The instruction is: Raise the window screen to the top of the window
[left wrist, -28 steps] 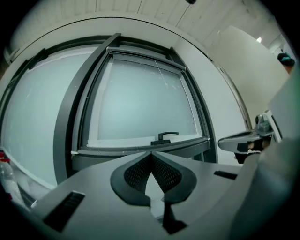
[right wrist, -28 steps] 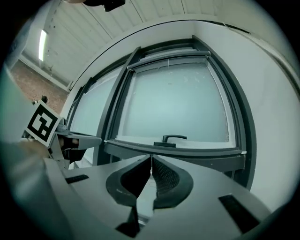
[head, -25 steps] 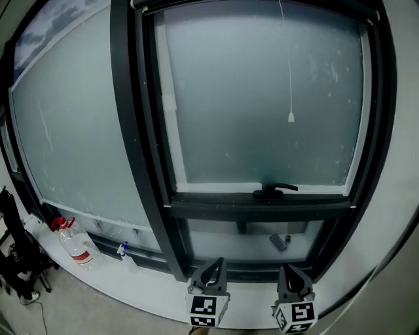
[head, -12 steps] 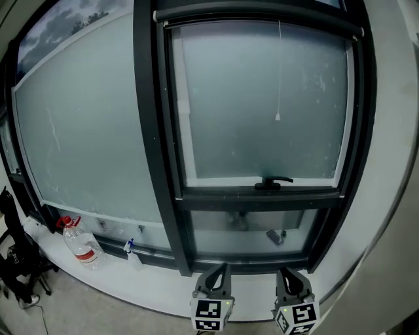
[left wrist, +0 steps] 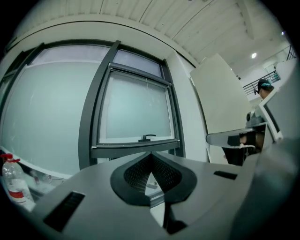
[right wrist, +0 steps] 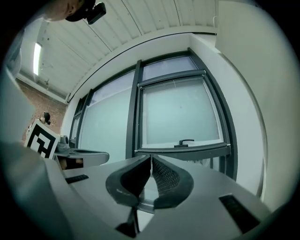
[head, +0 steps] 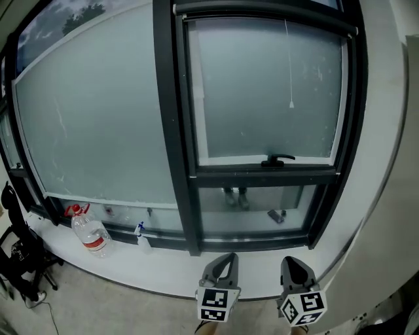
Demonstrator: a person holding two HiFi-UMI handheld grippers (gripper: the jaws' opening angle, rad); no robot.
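Down at the bottom edge: left gripper (head: 227, 260), jaws pinched tip to tip, nothing between them. Just to its right, right gripper (head: 292, 264), jaws likewise closed on nothing. Both held level, side by side, clear of the white sill (head: 163, 271) just ahead. Straight ahead and above, the dark-framed window (head: 171, 131) with its black handle (head: 277, 159) low on the sash. Window screen looks drawn up to the top rail (head: 262, 13), high above both grippers, hard to tell apart from the frame. Pull cord (head: 289, 65) hanging from there, ending midway down the frosted pane. Well off to the left of the left gripper, on the sill: a water bottle (head: 91, 232) and a small spray bottle (head: 141, 237).
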